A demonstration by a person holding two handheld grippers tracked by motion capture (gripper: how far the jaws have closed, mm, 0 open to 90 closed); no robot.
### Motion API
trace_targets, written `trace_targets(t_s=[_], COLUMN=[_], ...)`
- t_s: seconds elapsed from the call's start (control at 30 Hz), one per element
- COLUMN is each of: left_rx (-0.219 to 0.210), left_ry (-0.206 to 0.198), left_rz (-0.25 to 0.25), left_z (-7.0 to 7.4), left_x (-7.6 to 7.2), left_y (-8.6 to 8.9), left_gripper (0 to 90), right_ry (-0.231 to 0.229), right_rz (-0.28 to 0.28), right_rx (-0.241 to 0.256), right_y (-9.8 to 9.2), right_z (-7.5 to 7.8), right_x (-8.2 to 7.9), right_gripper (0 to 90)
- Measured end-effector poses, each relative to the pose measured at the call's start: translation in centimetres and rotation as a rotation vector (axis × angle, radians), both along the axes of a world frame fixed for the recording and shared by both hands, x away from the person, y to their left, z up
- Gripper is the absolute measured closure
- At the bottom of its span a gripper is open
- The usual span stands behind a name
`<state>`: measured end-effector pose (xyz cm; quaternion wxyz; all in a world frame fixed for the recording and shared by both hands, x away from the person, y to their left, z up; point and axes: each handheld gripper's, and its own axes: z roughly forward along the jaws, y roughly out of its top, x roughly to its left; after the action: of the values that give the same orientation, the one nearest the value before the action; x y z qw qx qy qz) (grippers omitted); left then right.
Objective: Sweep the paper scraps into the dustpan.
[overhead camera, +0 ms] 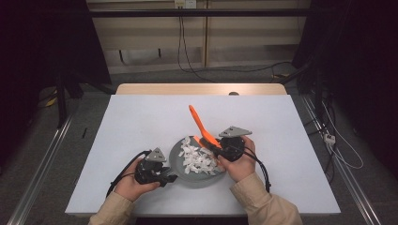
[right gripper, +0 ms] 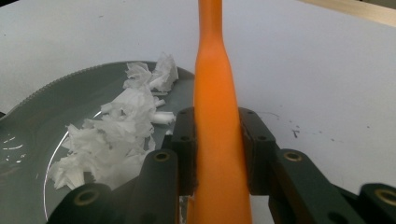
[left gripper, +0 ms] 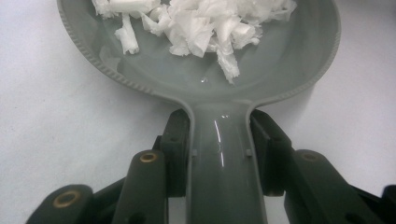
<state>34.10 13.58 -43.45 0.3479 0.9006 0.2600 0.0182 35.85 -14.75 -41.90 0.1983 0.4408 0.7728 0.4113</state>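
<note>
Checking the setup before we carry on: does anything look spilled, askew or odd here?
Nothing stands out. The white paper scraps all lie inside the grey pan, whose handle the left claw grips. The right claw clamps the orange spatula, which slants up over the table.

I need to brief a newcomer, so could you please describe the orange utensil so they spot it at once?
On the white table, find the grey pan of white shreds. The orange utensil slants up from its right rim, clamped in the right tool; it is the sole brightly coloured item.
</note>
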Motion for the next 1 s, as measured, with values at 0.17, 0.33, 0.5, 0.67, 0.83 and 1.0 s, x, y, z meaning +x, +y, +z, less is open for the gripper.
trace_targets(t_s=[0.17,0.33,0.5,0.67,0.83,1.0], left_rx=[-0.006,-0.007,-0.006,-0.001,-0.002,0.000], left_ry=[-0.003,-0.001,0.001,-0.001,-0.001,0.001], left_rz=[0.000,-0.001,0.003,0.003,0.000,-0.001], left_z=[-0.1,-0.1,-0.1,0.0,0.0,0.0], left_x=[-0.1,-0.1,-0.1,-0.1,-0.1,0.0], left_y=[-0.2,-0.1,0.0,0.4,0.4,0.4], left_gripper=[62.6,62.5,62.6,62.7,62.7,62.7], right_ry=[0.010,-0.071,-0.079,-0.066,-0.068,-0.060], right_rz=[0.041,0.071,0.032,-0.009,-0.043,-0.048], right_rx=[0.112,0.080,0.123,0.147,0.132,0.047], right_y=[0.5,1.1,-0.1,-1.6,-2.4,-2.2], right_z=[0.5,1.1,1.7,1.3,0.6,-0.5], right_x=[-0.3,-0.4,0.3,1.0,1.6,1.9], right_gripper=[71.8,71.8,71.8,71.8,71.8,71.8])
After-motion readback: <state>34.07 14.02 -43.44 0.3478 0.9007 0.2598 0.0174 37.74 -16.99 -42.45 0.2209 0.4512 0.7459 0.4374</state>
